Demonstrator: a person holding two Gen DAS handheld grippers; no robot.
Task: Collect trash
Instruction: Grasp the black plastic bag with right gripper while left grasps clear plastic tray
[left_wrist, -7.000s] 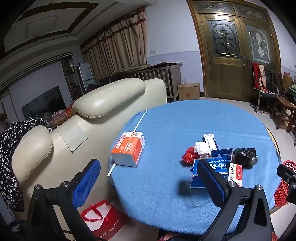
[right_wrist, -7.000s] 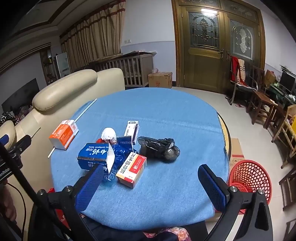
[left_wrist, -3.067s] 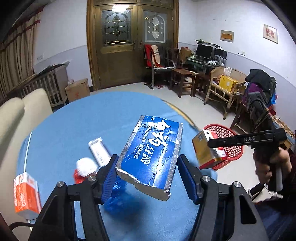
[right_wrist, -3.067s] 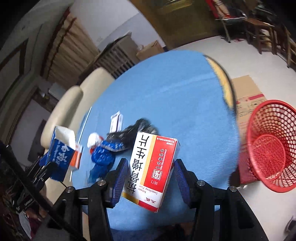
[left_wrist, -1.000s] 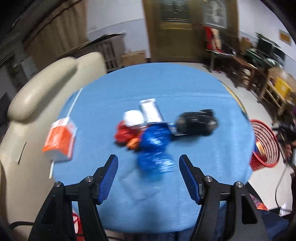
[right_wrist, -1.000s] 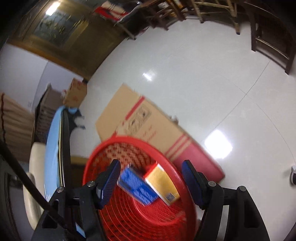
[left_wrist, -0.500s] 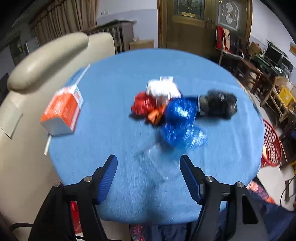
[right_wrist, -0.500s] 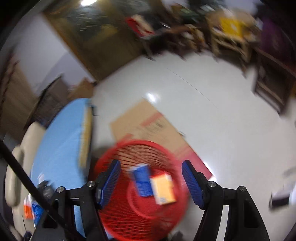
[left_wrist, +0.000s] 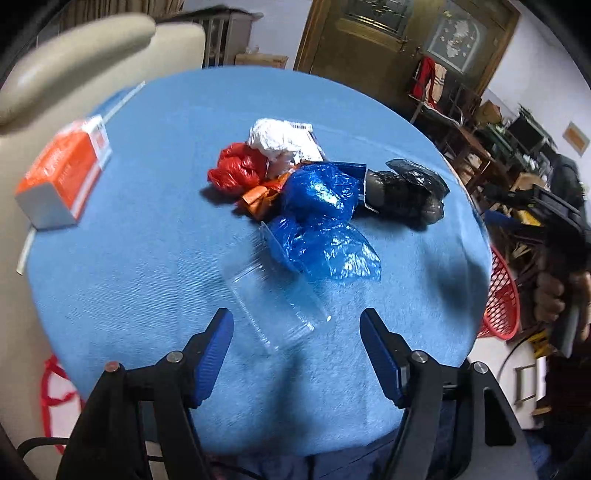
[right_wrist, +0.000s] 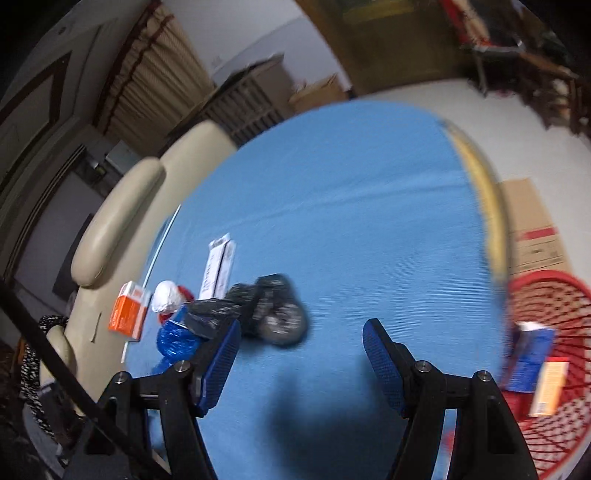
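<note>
Trash lies on the round blue table (left_wrist: 147, 229): a clear plastic container (left_wrist: 277, 295), crumpled blue plastic (left_wrist: 321, 221), a red bag (left_wrist: 236, 170), white crumpled paper (left_wrist: 273, 136), an orange wrapper (left_wrist: 258, 194), a black bag (left_wrist: 406, 192) and an orange box (left_wrist: 62, 173). My left gripper (left_wrist: 295, 354) is open and empty just in front of the clear container. My right gripper (right_wrist: 301, 358) is open and empty over the table, near the black bag (right_wrist: 273, 310). The red basket (right_wrist: 546, 354) holds a blue box (right_wrist: 528, 358) and a yellow-sided box (right_wrist: 550, 384).
A cream sofa (left_wrist: 74, 66) stands left of the table. The red basket (left_wrist: 500, 295) sits on the floor off the table's right edge, beside flat cardboard (right_wrist: 532, 229). Chairs and clutter fill the far right. A white box (right_wrist: 219, 266) lies on the table.
My right gripper has swung from above the basket back over the table toward the black bag. My left gripper has moved closer to the clear container. Both boxes lie in the basket.
</note>
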